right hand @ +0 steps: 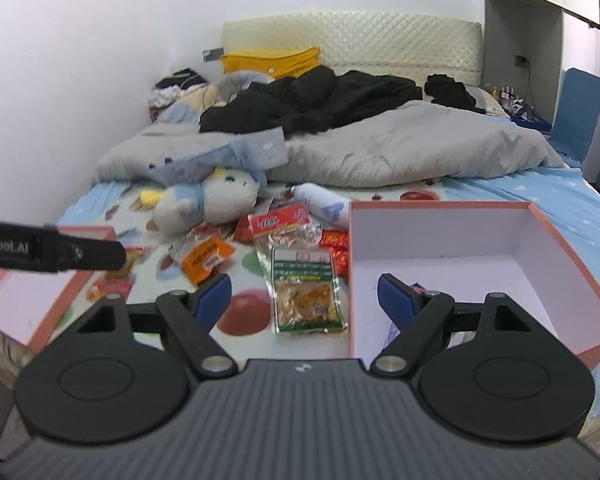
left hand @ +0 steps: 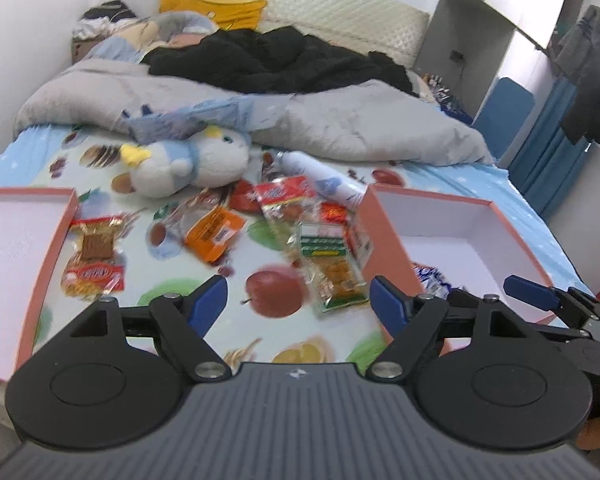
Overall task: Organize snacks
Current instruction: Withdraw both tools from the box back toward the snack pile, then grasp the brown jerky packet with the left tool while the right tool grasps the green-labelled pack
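Note:
Several snack packs lie on the fruit-print sheet between two pink boxes. A green-labelled pack [left hand: 334,270] [right hand: 306,294] lies nearest, beside the right box [left hand: 384,236] [right hand: 440,232]. A red-labelled pack [left hand: 286,198] [right hand: 280,220], an orange pack [left hand: 214,234] [right hand: 206,258] and a brown-and-red pack [left hand: 94,262] lie further left. The left box [left hand: 16,248] [right hand: 36,300] is at the left. A blue-and-white pack [left hand: 432,276] lies in the right box. My left gripper [left hand: 298,306] is open and empty above the sheet. My right gripper [right hand: 304,302] is open and empty, over the green pack and the right box's wall.
A plush toy [left hand: 188,162] [right hand: 208,200] and a white spray can [left hand: 320,178] [right hand: 324,202] lie behind the snacks. A grey duvet [left hand: 340,124] [right hand: 400,148] and black clothes [left hand: 268,60] cover the far bed. The left gripper's side [right hand: 52,252] shows in the right wrist view.

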